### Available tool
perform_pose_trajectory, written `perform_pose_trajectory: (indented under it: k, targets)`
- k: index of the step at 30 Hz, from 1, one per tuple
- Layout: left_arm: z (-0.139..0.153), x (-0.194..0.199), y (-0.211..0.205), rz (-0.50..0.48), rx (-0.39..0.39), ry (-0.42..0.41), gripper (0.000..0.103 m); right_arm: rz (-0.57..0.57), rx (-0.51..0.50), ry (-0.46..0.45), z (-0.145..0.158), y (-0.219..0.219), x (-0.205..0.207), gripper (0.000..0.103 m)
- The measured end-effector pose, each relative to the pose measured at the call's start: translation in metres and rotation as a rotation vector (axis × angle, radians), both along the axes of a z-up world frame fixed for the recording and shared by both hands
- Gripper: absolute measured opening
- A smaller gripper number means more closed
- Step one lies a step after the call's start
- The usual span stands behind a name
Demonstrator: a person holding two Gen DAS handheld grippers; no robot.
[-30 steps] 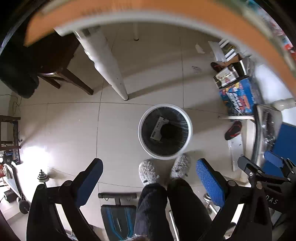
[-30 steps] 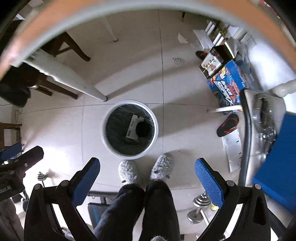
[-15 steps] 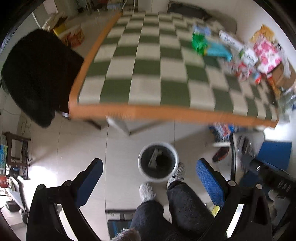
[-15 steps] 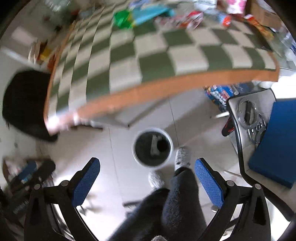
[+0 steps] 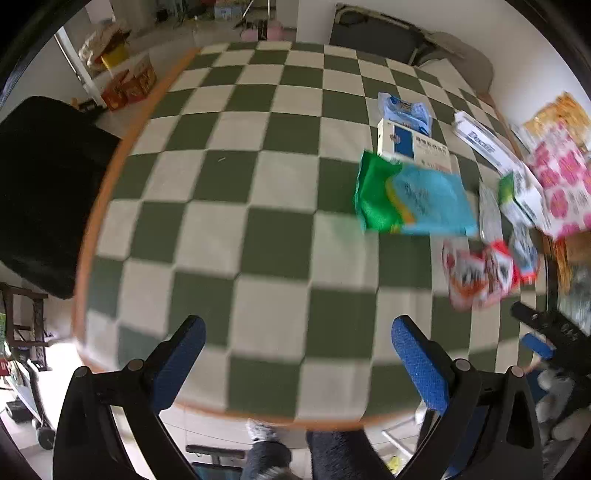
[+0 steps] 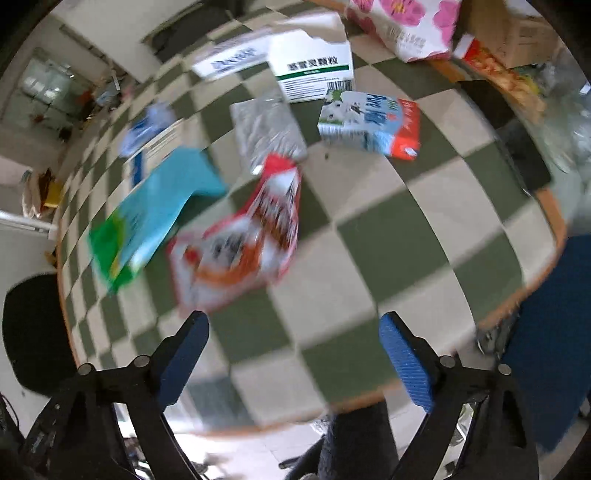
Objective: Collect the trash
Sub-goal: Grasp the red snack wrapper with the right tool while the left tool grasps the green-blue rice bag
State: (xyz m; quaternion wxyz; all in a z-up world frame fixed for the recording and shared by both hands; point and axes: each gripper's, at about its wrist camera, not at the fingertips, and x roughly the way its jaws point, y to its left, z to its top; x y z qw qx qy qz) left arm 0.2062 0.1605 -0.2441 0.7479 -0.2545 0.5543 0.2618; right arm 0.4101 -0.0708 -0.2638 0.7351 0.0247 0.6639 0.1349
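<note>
Both grippers hang above a green-and-white checkered table (image 5: 258, 229) (image 6: 388, 236) that carries scattered packaging. My left gripper (image 5: 297, 363) is open and empty over the table's near edge. A green-and-cyan packet (image 5: 410, 197) (image 6: 155, 214) and a red-and-white wrapper (image 5: 480, 275) (image 6: 240, 240) lie to its right. My right gripper (image 6: 293, 354) has wide jaws that are closing with nothing between them; the red-and-white wrapper lies just beyond its left finger. A milk carton (image 6: 369, 123), a silver pouch (image 6: 267, 131) and a white medicine box (image 6: 314, 74) sit farther back.
A black chair back (image 5: 40, 192) stands at the table's left. A pink floral pack (image 5: 565, 184) (image 6: 406, 26), a long white box (image 5: 484, 144) (image 6: 236, 59) and a blue-and-white box (image 5: 410, 142) crowd the far right. A blue seat (image 6: 554, 332) is on the right. A person's legs (image 5: 332, 454) show below the table edge.
Both grippers rose from above the floor bin to above the tabletop. The bin has dropped out of view and the table's trash fills the views. The right view has rolled.
</note>
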Motion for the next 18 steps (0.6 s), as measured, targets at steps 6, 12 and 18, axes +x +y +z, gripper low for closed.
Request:
perform_pose_trajectory:
  k: [6,12,18]
  targets:
    - [-0.03,0.076,0.023,0.0,-0.075,0.023,0.102,0.055,-0.016,0.014,-0.045,0.038,0.052,0.082]
    - [-0.061,0.121,0.035,0.014,-0.157,0.017,0.085,0.151,-0.07,-0.061,-0.049,0.077,0.054,0.044]
    - [-0.054,0.126,0.034,0.009,-0.135,-0.044,0.03,0.116,-0.019,-0.115,-0.036,0.073,0.06,0.019]
